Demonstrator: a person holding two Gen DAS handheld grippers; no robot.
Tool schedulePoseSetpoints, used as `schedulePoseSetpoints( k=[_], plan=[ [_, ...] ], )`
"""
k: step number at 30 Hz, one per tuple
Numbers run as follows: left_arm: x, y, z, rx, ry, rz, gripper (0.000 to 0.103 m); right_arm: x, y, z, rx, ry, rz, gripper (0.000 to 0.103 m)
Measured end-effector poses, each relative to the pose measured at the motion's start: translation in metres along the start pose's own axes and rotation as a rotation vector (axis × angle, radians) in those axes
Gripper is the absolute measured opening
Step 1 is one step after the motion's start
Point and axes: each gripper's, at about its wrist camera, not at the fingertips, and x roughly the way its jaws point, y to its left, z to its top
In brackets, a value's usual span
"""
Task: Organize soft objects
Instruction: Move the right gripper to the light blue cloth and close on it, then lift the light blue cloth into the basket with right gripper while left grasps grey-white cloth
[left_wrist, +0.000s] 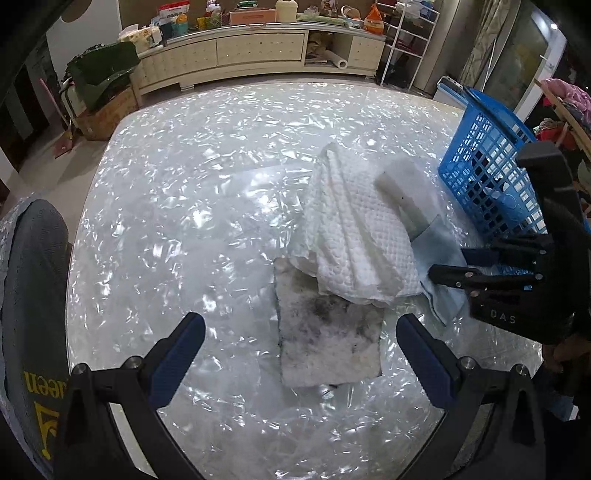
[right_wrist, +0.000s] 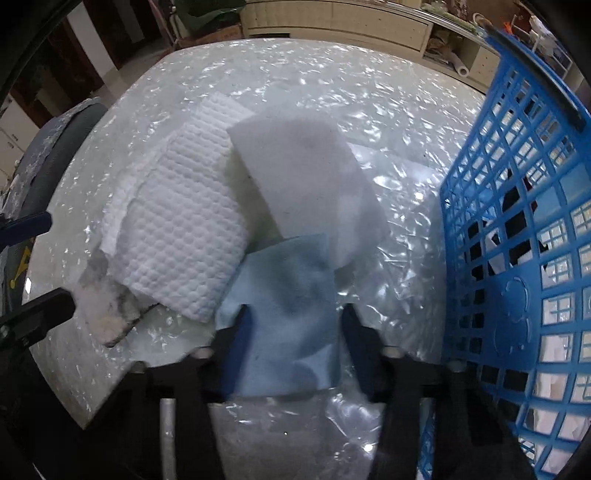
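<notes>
Here is the counter (left_wrist: 184, 184), wrapped in shiny crinkled plastic film, with a small pile of soft things lying toward its right side. The left gripper (left_wrist: 301, 354) hangs over the near edge with its jaws spread wide and nothing between them; just ahead of it lies a dirty grey-stained sponge pad (left_wrist: 330, 343), flat on the film. A white waffle-textured cloth (left_wrist: 354, 236) is draped over the pad's far end, covering part of it. On the cloth's right side rests a white foam block (left_wrist: 406, 188), tilted, its lower end lying over a light blue cloth (left_wrist: 439, 258).

Over to the right gripper (right_wrist: 293, 321): it points steeply down at that light blue cloth, and its dark blue pads (right_wrist: 240, 343) sit on either side of the cloth's near end, jaws narrowed around it. The picture is blurred there, so I cannot tell whether the pads actually press the fabric. In the left wrist view the right gripper's fingers reach in from the right, low over the blue cloth.

Just beside the pile stands a blue plastic basket (right_wrist: 517, 229) with latticed walls; white and dark fabric shows through the holes.
</notes>
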Motion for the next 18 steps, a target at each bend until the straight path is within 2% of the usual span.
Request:
schedulePoseSetpoints(
  k=[1,4,8,18],
  plan=[
    [-0.001,0.001,0.0,-0.001,-0.002,0.0,0.103,-0.001,0.001,0.0,-0.002,0.001,0.013,0.021],
    [-0.007,0.001,0.0,-0.002,-0.013,0.0,0.103,-0.005,0.004,0.001,0.0,0.007,0.037,0.009],
    [-0.016,0.0,0.0,0.0,-0.028,0.0,0.103,-0.009,0.008,-0.001,0.01,0.0,0.05,0.007],
    [-0.034,-0.008,0.007,0.02,-0.062,-0.001,0.103,-0.061,0.013,-0.016,-0.016,-0.053,0.077,0.007]
  ],
)
